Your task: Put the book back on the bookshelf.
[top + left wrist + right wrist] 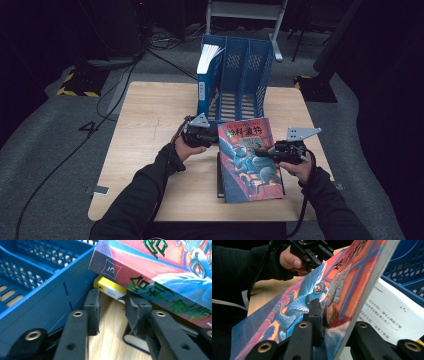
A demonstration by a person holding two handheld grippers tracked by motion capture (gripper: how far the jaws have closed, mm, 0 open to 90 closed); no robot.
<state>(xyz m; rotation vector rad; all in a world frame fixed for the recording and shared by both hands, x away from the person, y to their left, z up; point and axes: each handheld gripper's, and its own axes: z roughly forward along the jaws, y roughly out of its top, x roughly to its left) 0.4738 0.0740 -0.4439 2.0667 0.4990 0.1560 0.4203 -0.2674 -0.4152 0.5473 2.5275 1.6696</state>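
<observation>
Right gripper (264,151) clamped on the tilted colourful book (250,160) – left gripper (212,136) narrowly parted at its spine, gripping nothing, beside the blue file rack (240,75)

Numeral "5" in a diamond on the colourful book's (160,277) spine, beside green Chinese characters.
</observation>
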